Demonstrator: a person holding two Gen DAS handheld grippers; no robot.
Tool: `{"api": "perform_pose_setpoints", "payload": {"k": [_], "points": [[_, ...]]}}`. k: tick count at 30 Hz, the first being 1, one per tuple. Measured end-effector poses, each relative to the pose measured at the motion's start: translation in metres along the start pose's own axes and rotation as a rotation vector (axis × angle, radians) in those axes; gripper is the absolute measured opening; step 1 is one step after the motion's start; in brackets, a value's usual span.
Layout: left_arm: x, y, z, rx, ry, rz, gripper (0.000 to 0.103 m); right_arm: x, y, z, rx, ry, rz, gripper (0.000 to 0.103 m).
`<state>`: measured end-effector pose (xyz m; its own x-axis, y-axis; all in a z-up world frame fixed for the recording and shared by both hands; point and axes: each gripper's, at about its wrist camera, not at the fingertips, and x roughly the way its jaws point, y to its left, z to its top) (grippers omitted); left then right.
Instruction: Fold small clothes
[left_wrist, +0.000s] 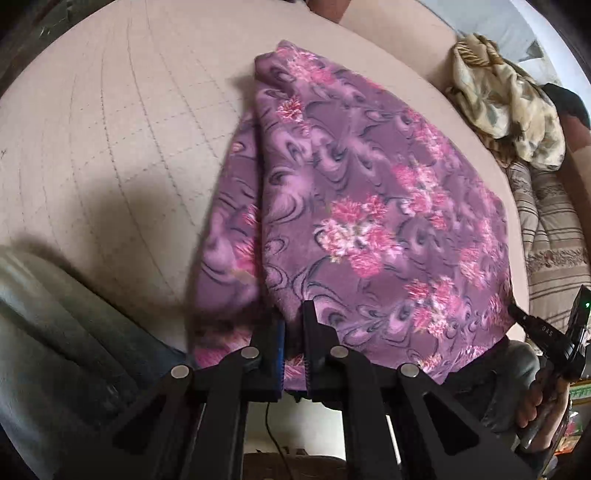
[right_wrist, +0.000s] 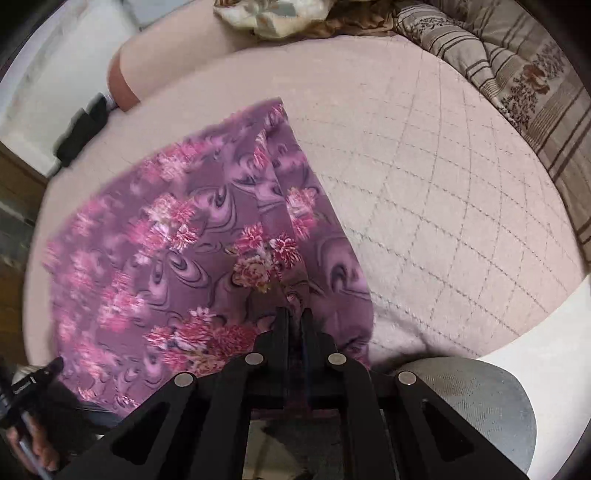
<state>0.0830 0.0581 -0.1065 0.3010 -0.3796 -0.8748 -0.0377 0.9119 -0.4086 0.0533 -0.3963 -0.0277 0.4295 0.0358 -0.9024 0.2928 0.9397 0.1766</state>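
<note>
Both near corners of the soft, light floral cloth (left_wrist: 369, 206) at the bed's (left_wrist: 110, 129) near edge are pinched by the closed left gripper (left_wrist: 293, 314) and right gripper (right_wrist: 294, 317).

Both views mounted just behind the tongs, angled steeply down, very close to the purple floral cloth (left_wrist: 369, 206) on the quilted bed (left_wrist: 110, 122). Left view over the cloth's near left edge, right view over its near right edge. Shared: cloth, bed, far crumpled fabric (right_wrist: 280, 14), striped bedding (left_wrist: 554, 236).
</note>
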Motion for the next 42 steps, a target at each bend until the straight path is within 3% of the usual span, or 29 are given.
{"api": "perform_pose_setpoints", "payload": {"k": [2, 4, 6, 7, 10, 13, 15, 17, 18, 20, 22, 24, 27, 31, 33, 34, 35, 37, 38, 40, 42], "points": [[-0.009, -0.01, -0.004, 0.06, -0.031, 0.024, 0.008, -0.015, 0.002, -0.003, -0.017, -0.05, -0.027, 0.004], [-0.004, -0.013, -0.005, 0.11, -0.032, 0.061, 0.008, -0.014, -0.003, -0.007, -0.012, -0.037, -0.038, 0.004], [0.011, -0.011, -0.002, 0.107, 0.0, 0.112, 0.008, 0.0, -0.008, -0.009, 0.007, 0.007, -0.043, 0.004], [0.013, -0.009, -0.001, 0.09, 0.008, 0.102, 0.008, 0.003, -0.006, -0.007, 0.003, 0.014, -0.051, 0.004], [0.007, -0.012, 0.001, 0.104, -0.028, 0.109, 0.008, 0.0, -0.003, -0.007, -0.016, 0.008, -0.069, 0.005], [0.017, -0.013, 0.001, 0.122, 0.018, 0.163, 0.02, 0.01, 0.0, -0.011, -0.048, 0.045, -0.106, 0.008], [0.012, -0.012, 0.003, 0.112, 0.018, 0.158, 0.023, 0.013, 0.006, -0.014, -0.068, 0.049, -0.119, 0.019], [-0.012, -0.005, 0.004, 0.096, -0.056, 0.087, 0.03, 0.002, 0.011, -0.015, -0.069, 0.0, -0.094, 0.033], [-0.029, -0.001, 0.005, 0.077, -0.113, 0.047, 0.047, -0.014, 0.014, -0.017, -0.072, -0.058, -0.061, 0.039], [-0.049, 0.008, 0.007, 0.041, -0.185, 0.057, 0.073, -0.042, 0.025, -0.022, -0.084, -0.164, 0.013, 0.071], [-0.059, 0.016, 0.013, 0.032, -0.236, 0.117, 0.075, -0.068, 0.049, -0.025, -0.115, -0.258, 0.094, 0.081], [-0.052, 0.019, 0.019, 0.03, -0.213, 0.136, 0.075, -0.081, 0.082, -0.02, -0.166, -0.277, 0.203, 0.081], [-0.029, 0.021, 0.028, 0.0, -0.153, 0.057, 0.075, -0.081, 0.129, -0.008, -0.209, -0.24, 0.382, 0.084], [-0.004, 0.03, 0.014, 0.009, -0.095, 0.111, 0.075, -0.053, 0.197, 0.01, -0.268, -0.112, 0.508, 0.084], [0.004, 0.034, 0.014, -0.02, -0.055, 0.076, 0.073, -0.039, 0.225, 0.017, -0.292, -0.031, 0.544, 0.084], [0.006, 0.036, 0.014, -0.026, -0.039, 0.044, 0.068, -0.031, 0.236, 0.019, -0.299, 0.008, 0.566, 0.084], [0.01, 0.036, 0.013, -0.016, -0.021, 0.037, 0.055, -0.022, 0.247, 0.024, -0.309, 0.046, 0.591, 0.084], [0.01, 0.035, 0.01, 0.007, -0.028, 0.058, 0.039, -0.004, 0.268, 0.027, -0.309, 0.127, 0.632, 0.084], [0.009, 0.033, 0.009, 0.017, -0.027, 0.016, 0.009, 0.004, 0.279, 0.029, -0.312, 0.168, 0.645, 0.084], [0.003, 0.038, 0.008, -0.009, -0.03, -0.056, 0.009, 0.024, 0.298, 0.032, -0.327, 0.242, 0.63, 0.084], [-0.002, 0.055, 0.006, -0.102, -0.026, -0.156, 0.009, 0.04, 0.32, 0.032, -0.359, 0.302, 0.569, 0.084]]}}
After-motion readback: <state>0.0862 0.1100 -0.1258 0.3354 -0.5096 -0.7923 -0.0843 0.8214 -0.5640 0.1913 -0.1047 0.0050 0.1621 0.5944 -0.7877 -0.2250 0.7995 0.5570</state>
